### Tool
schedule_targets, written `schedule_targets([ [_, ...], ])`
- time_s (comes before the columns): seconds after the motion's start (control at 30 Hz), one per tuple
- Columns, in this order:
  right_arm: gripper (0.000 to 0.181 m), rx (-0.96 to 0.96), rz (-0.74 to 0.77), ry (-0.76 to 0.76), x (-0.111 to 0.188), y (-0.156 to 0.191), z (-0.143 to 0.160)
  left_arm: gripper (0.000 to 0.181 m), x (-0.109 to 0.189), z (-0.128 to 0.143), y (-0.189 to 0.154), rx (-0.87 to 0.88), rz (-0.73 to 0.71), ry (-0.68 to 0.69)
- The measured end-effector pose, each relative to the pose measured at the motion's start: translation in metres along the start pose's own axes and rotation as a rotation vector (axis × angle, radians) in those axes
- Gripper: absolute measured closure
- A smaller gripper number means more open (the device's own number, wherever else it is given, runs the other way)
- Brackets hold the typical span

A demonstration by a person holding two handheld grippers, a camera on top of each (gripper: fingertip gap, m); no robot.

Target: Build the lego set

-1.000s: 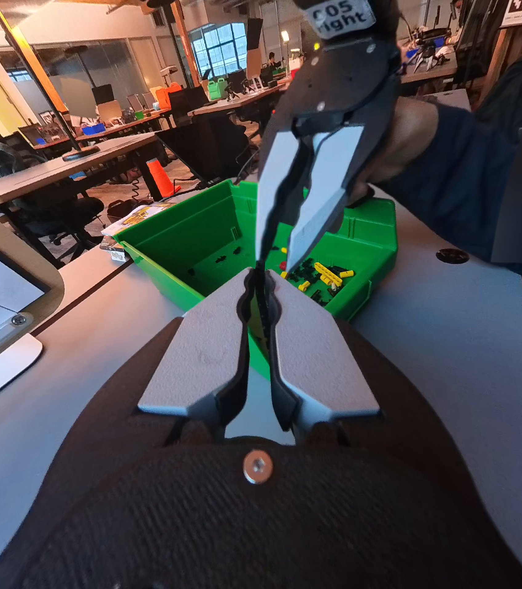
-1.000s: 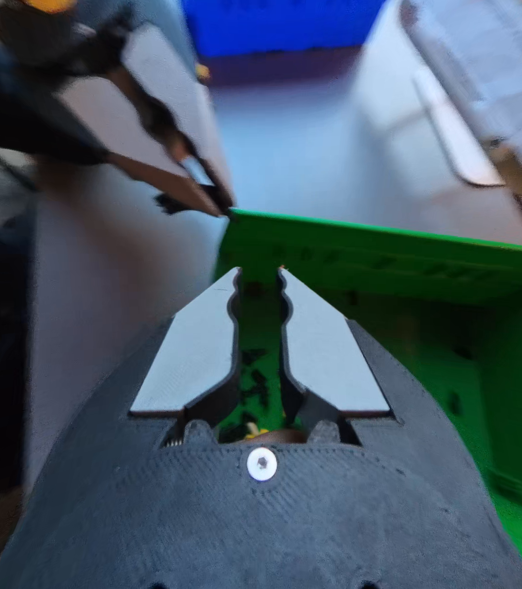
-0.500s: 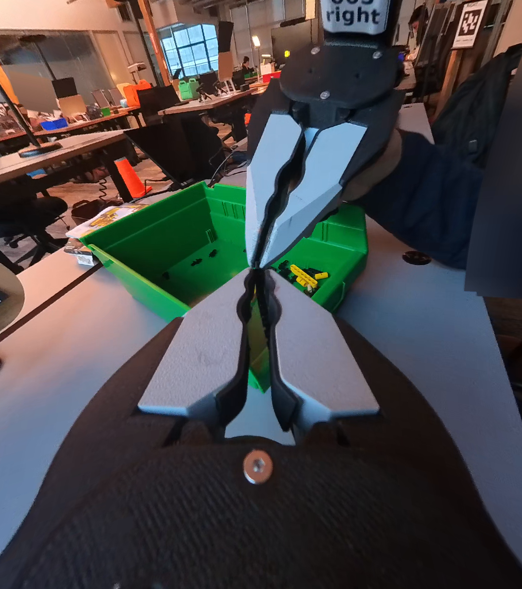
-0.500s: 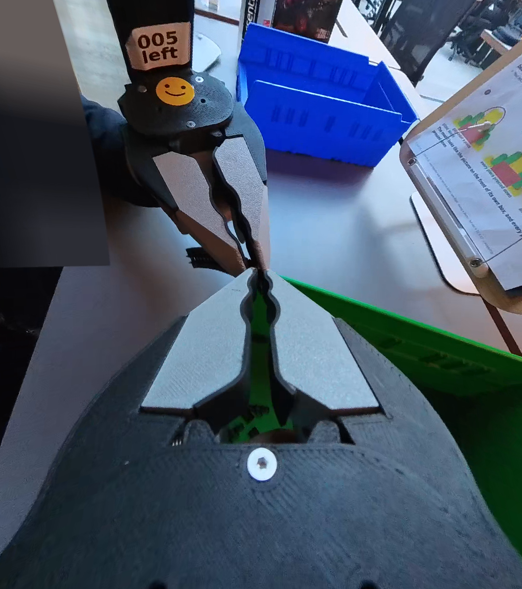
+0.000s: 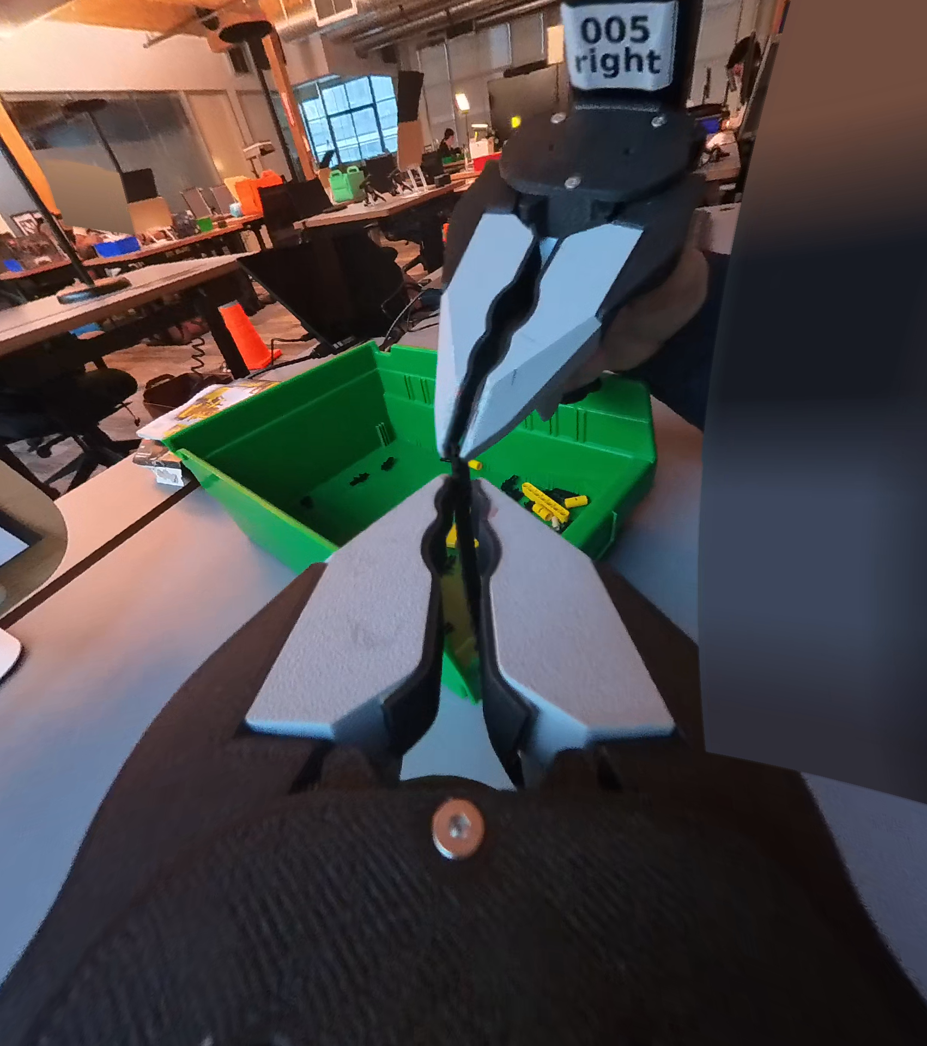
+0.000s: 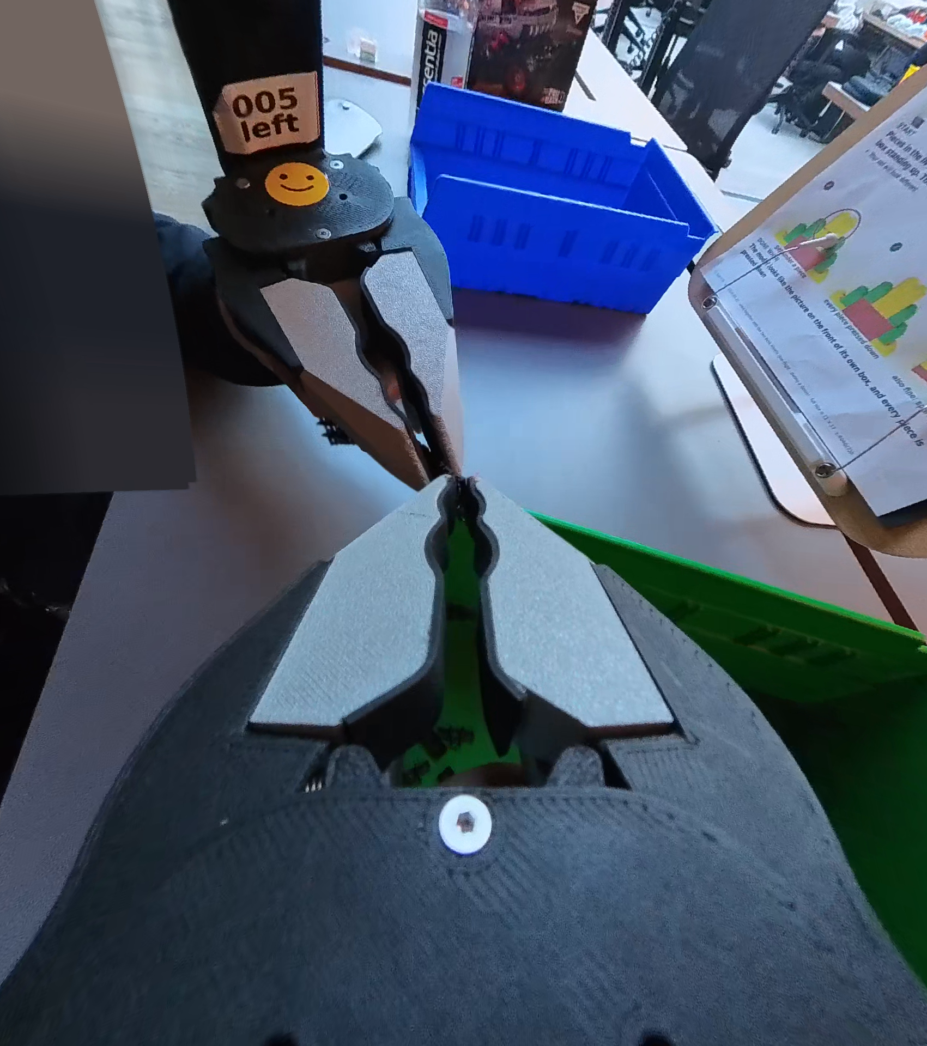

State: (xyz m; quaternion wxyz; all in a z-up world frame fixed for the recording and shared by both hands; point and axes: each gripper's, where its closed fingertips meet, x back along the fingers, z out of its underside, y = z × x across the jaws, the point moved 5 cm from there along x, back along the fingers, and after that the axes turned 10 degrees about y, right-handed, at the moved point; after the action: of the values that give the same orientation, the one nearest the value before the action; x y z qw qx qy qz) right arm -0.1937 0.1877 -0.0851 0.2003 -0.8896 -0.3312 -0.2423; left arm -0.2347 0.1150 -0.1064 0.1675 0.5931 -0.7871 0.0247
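My left gripper (image 5: 456, 484) is shut on a thin black lego piece (image 5: 464, 566) that runs edge-on along the gap between its fingers. My right gripper (image 5: 452, 450) comes down from above, held in a hand, and meets it tip to tip. It is shut on the piece's far end. In the right wrist view my right gripper (image 6: 461, 485) touches the left gripper (image 6: 441, 467) just in front of the green bin (image 6: 733, 617). The green bin (image 5: 257, 509) holds loose yellow and black lego pieces (image 5: 549, 498).
A blue bin (image 6: 551, 249) stands behind the left gripper. An instruction board (image 6: 874, 339) on a stand is at the right. A booklet (image 5: 206, 404) lies behind the green bin. Both grippers hover over the grey table (image 6: 591, 407). Less than 4 cm separates the two grippers' tips.
My right gripper was open over the green bin one second ago. It has shut and come tip to tip with the left gripper. Both have since stayed joined, lifting slightly.
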Motion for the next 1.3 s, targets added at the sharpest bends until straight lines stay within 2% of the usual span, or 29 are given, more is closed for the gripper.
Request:
schedule_targets([
  [0.1,0.181,-0.035,0.013,0.011,0.0,-0.004,0.0,0.179,0.0,0.001,0.003,-0.008,-0.025,0.005],
  [0.2,0.181,-0.203,0.0,-0.021,-0.002,-0.017,-0.002,0.179,0.002,-0.002,0.008,-0.03,-0.087,-0.017],
  [0.27,0.181,-0.3,0.2,0.019,0.004,-0.046,0.014,0.179,0.0,0.002,0.007,-0.065,-0.102,0.007],
  [0.37,0.181,-0.33,0.294,0.062,0.016,-0.058,0.023,0.18,-0.004,0.004,0.005,-0.053,-0.095,0.03],
  [0.4,0.18,-0.319,0.28,0.119,0.013,-0.054,0.027,0.179,-0.006,0.005,0.006,-0.046,-0.096,0.035],
  [0.43,0.161,-0.302,0.259,0.194,0.009,-0.049,0.033,0.179,-0.007,0.007,0.008,-0.04,-0.102,0.04],
  [0.47,0.151,-0.277,0.256,0.258,0.005,-0.046,0.039,0.18,-0.008,0.009,0.009,-0.031,-0.104,0.051],
  [0.57,0.157,-0.235,0.271,0.273,0.0,-0.045,0.04,0.18,-0.009,0.011,0.011,-0.005,-0.094,0.055],
  [0.67,0.152,-0.247,0.175,0.241,-0.003,-0.036,0.037,0.18,-0.009,0.01,0.011,-0.006,-0.1,0.052],
  [0.77,0.154,-0.267,0.215,0.35,-0.005,-0.04,0.052,0.179,-0.009,0.009,0.01,-0.014,-0.098,0.054],
  [0.83,0.151,-0.292,0.109,0.303,-0.008,-0.032,0.046,0.179,-0.01,0.01,0.009,-0.018,-0.096,0.06],
  [0.9,0.144,-0.256,0.08,0.214,-0.006,-0.028,0.032,0.179,-0.01,0.01,0.008,-0.028,-0.102,0.064],
  [0.97,0.164,-0.17,0.058,0.154,-0.004,-0.018,0.021,0.18,-0.008,0.008,0.007,-0.033,-0.106,0.058],
  [1.0,0.168,-0.144,0.043,0.136,-0.003,-0.012,0.017,0.18,-0.008,0.007,0.007,-0.033,-0.107,0.055],
  [1.2,0.167,-0.141,-0.013,0.086,-0.009,-0.005,0.009,0.18,-0.007,0.006,0.005,-0.032,-0.101,0.052],
  [1.3,0.174,-0.133,-0.011,0.1,-0.014,-0.004,0.01,0.179,-0.006,0.006,0.008,-0.034,-0.119,0.054],
])
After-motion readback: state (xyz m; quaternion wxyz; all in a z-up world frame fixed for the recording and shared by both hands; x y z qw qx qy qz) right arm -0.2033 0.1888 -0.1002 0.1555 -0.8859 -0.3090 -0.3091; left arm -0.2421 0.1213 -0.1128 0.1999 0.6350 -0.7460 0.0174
